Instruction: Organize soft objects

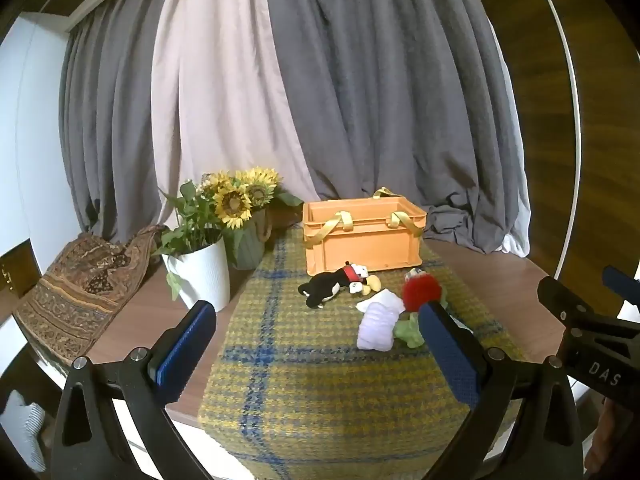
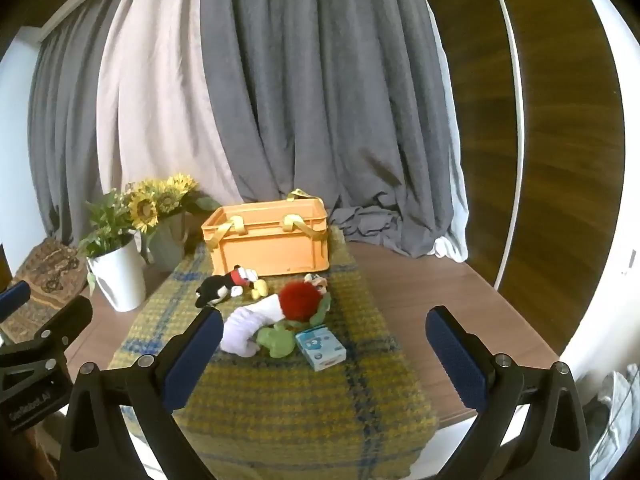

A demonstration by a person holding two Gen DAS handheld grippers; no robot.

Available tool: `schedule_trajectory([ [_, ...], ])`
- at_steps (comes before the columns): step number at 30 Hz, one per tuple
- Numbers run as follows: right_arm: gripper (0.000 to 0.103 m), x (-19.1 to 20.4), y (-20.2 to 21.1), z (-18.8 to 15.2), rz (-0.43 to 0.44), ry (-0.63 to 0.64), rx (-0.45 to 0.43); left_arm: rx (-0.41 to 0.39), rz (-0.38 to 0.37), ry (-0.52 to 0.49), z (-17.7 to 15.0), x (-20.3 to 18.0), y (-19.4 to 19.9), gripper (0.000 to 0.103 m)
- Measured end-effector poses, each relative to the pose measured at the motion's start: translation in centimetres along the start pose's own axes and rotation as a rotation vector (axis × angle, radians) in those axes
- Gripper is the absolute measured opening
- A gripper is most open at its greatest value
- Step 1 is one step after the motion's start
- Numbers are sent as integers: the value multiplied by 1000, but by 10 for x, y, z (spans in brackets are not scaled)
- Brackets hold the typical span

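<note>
1. Right wrist view: right gripper spread wide, holding nothing, short of the toys.
2. Left gripper likewise gaping and empty.
3. Mouse, red plush, white cloth and what looks like a tissue pack lie before the crate.
4. Nothing binned yet; next, reach and pinch one toy.

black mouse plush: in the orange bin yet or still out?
Out. The black mouse plush lies on its side on the plaid cloth, just in front of the orange bin.
</note>
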State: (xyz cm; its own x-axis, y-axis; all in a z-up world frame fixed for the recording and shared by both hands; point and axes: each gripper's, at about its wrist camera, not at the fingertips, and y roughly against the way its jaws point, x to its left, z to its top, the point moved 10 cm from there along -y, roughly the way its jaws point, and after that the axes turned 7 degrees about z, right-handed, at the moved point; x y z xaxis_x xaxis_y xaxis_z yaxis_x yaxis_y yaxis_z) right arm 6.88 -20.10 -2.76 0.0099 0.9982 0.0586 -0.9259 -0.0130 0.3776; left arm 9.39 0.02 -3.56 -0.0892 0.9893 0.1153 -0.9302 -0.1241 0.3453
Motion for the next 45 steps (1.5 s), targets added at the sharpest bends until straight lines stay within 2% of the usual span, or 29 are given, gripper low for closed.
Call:
schedule_trajectory([
  [15,103,-1,0,1,-1,4,-8,-24,10,16,12,-2,4,103],
  [45,103,-6,2,4,-2,4,-19,-32,7,16,7,-4,4,103],
])
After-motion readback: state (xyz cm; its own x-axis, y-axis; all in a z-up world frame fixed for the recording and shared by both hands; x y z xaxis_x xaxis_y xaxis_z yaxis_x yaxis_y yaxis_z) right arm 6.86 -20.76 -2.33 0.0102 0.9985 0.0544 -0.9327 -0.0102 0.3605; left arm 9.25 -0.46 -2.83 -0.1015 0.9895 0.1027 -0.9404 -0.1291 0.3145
